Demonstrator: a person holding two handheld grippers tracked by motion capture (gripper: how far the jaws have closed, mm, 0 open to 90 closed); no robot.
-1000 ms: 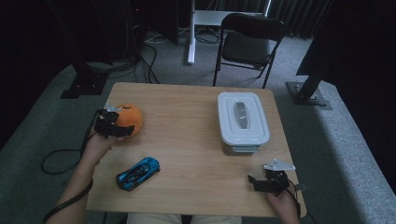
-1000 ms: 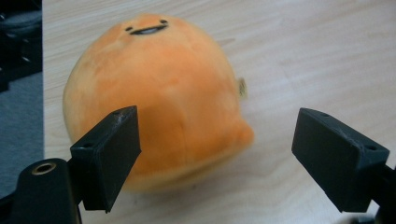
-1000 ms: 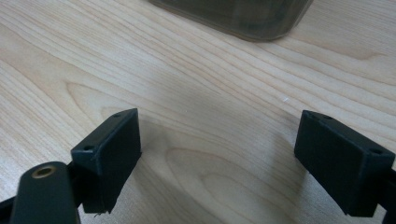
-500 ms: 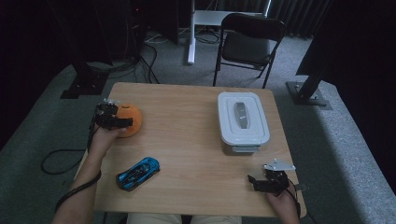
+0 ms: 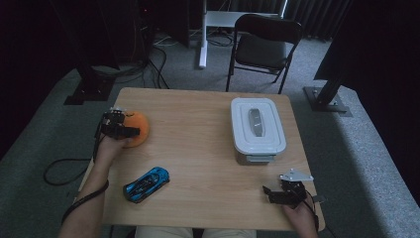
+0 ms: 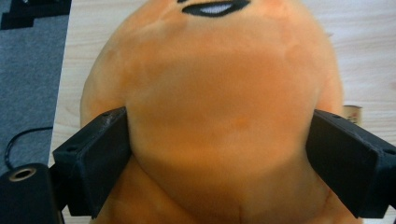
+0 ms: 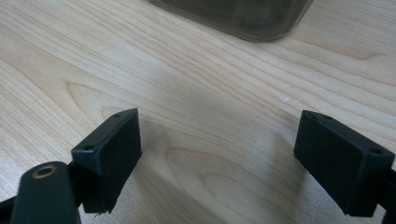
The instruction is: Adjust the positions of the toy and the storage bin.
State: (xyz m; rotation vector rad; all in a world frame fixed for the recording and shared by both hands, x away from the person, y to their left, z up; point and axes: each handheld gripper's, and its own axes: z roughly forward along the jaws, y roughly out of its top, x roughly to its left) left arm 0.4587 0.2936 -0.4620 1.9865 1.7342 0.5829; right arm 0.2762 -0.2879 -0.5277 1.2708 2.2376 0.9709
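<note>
An orange plush toy [image 5: 139,130] with a printed mouth sits at the left edge of the table, close up in the left gripper view [image 6: 224,93]. My left gripper [image 5: 121,131] [image 6: 224,158] has it between its jaws. The jaws have just been opening, and both pads still dent the toy's sides. My right gripper [image 5: 285,191] [image 7: 233,158] rests near the front right corner, open, with bare wood between its fingers. A blue toy car [image 5: 146,184] lies near the front left.
A white lidded box [image 5: 257,130] stands on the right half of the wooden table [image 5: 198,109]; its lower edge shows in the right gripper view [image 7: 238,14]. A black folding chair [image 5: 265,44] stands beyond the far edge. Cables lie on the floor at left.
My left hand has sunk a little toward the table with the plush toy. The right gripper, the car and the box have stayed put.
</note>
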